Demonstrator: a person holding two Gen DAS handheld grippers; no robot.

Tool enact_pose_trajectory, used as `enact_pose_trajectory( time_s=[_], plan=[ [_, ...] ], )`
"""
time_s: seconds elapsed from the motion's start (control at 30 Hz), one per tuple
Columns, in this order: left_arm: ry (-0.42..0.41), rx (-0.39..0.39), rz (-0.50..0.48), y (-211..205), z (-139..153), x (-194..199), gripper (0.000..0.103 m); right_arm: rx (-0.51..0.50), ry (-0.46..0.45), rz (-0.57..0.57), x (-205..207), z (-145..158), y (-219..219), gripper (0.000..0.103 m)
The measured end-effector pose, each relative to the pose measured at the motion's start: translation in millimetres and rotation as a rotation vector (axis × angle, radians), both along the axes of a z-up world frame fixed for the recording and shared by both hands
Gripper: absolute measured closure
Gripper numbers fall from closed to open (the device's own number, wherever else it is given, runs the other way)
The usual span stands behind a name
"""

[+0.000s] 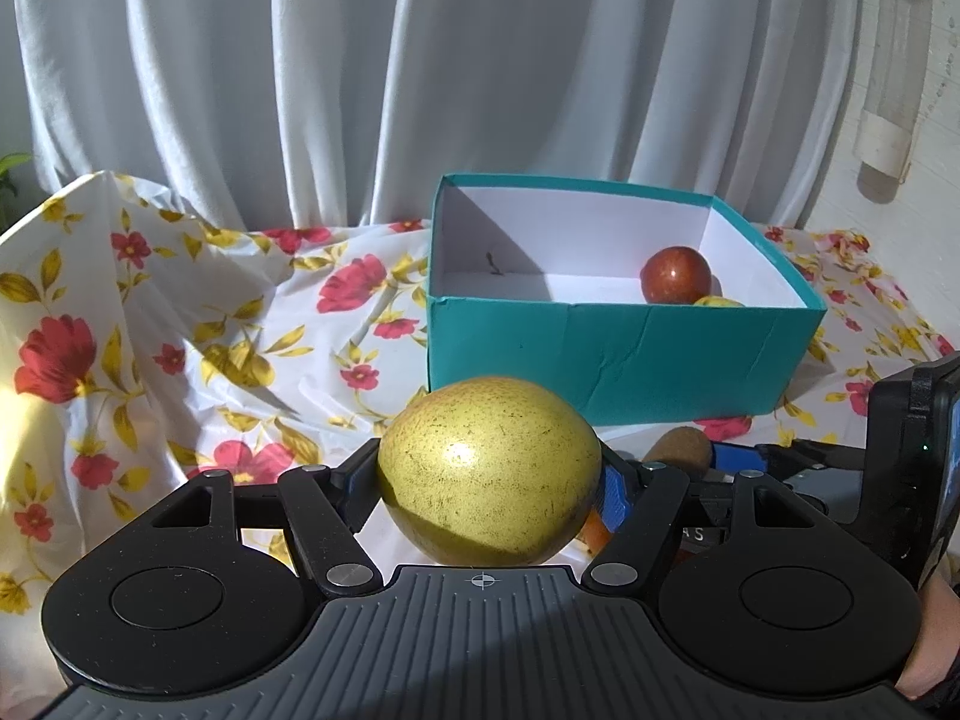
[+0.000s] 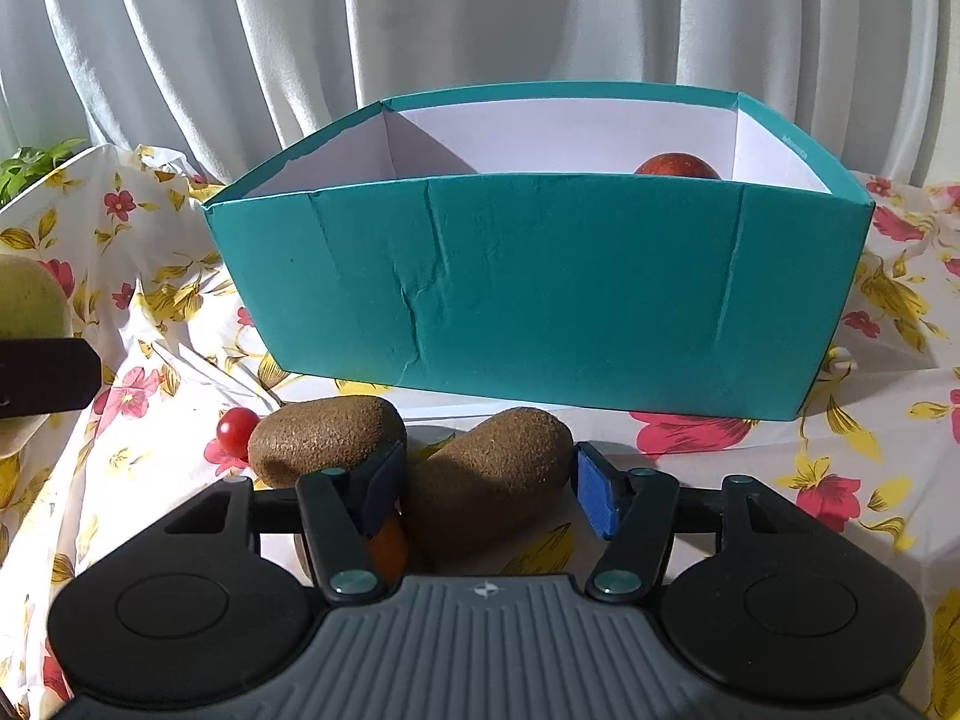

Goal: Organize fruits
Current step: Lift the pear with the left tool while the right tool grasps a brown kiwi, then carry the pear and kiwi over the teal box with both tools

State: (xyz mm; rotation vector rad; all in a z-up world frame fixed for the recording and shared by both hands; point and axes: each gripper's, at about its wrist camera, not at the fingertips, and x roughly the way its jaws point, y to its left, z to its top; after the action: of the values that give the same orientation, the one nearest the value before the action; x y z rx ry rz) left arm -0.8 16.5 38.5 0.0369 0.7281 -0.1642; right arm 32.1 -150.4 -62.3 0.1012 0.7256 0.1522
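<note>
Right wrist only: cherry tomato (image 2: 236,426).

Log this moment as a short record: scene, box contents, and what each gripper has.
surface: floral tablecloth
box: teal box, open top
in box: red apple, a yellow fruit beside it
left gripper: shut on the yellow-green pear
right gripper: open, around one kiwi, no firm contact visible
loose: second kiwi, cherry tomato

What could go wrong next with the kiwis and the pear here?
The right gripper has one kiwi between its jaws, with the second kiwi against the left finger; closing may shove or pinch it. The cherry tomato beside it could roll off. The left gripper holds a smooth, round pear, which might slip.
</note>
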Motion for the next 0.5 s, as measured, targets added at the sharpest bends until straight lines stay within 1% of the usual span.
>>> enact_pose_trajectory(
  time_s=[0.17, 0.3, 0.5],
  plan=[
    [-0.011, -0.001, -0.005, -3, 5, 5, 0.029, -0.024, -0.062, -0.047, -13, 22, -11, 0.042],
    [-0.028, 0.004, -0.027, -10, 12, 8, 0.029, -0.069, -0.127, -0.078, -22, 43, -17, 0.042],
    [-0.068, 0.003, -0.063, -23, 25, 16, 0.029, -0.079, -0.174, -0.129, -29, 62, -29, 0.042]
  ],
)
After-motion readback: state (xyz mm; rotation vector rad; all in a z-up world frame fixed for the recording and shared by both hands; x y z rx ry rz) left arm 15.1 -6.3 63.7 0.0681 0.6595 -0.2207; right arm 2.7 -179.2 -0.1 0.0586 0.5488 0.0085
